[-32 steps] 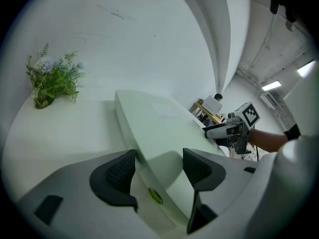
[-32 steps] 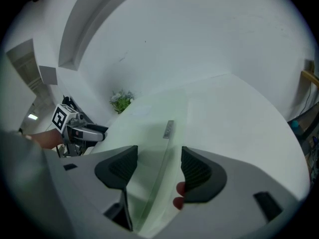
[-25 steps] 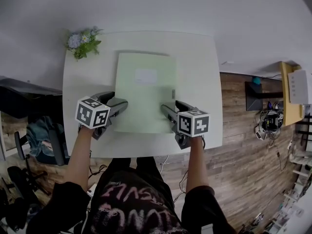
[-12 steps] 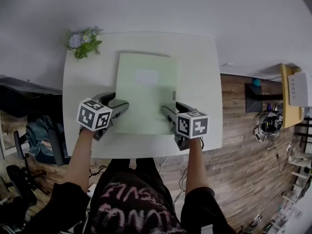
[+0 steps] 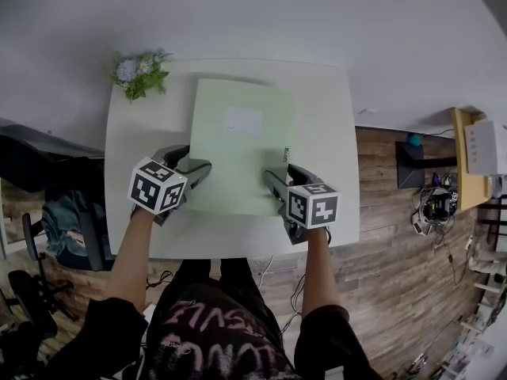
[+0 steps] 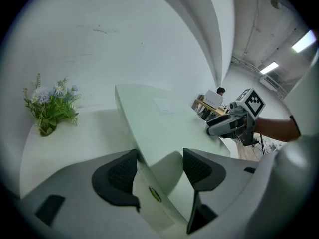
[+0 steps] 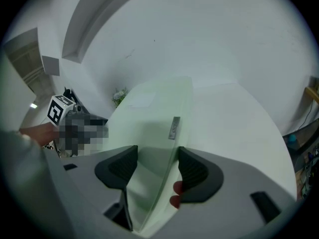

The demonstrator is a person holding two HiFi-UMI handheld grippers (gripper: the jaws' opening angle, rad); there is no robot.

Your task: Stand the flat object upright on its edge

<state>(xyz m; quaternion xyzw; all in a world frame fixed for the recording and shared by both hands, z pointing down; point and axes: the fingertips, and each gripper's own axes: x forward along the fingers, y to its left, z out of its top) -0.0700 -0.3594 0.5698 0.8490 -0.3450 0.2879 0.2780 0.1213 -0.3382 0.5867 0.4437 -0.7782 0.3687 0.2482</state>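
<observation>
The left gripper (image 5: 195,168) and right gripper (image 5: 274,180) each clamp a near side edge of the pale green folder (image 5: 238,145). Compared with a second ago, its far edge has tilted slightly up from the table (image 5: 326,109).

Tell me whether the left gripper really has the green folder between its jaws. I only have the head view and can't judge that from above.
Observer: Yes. In the left gripper view, the left gripper has the edge of the folder between its pads, with one jaw on each face.
Operator: And the right one?
Observer: Same. The right gripper view shows the right gripper closed over the opposite edge, just short of a small grey tab.
Operator: Is the folder lying flat?
Observer: It seems not. In the left gripper view a shadowed gap shows between its long edge and the table.
</observation>
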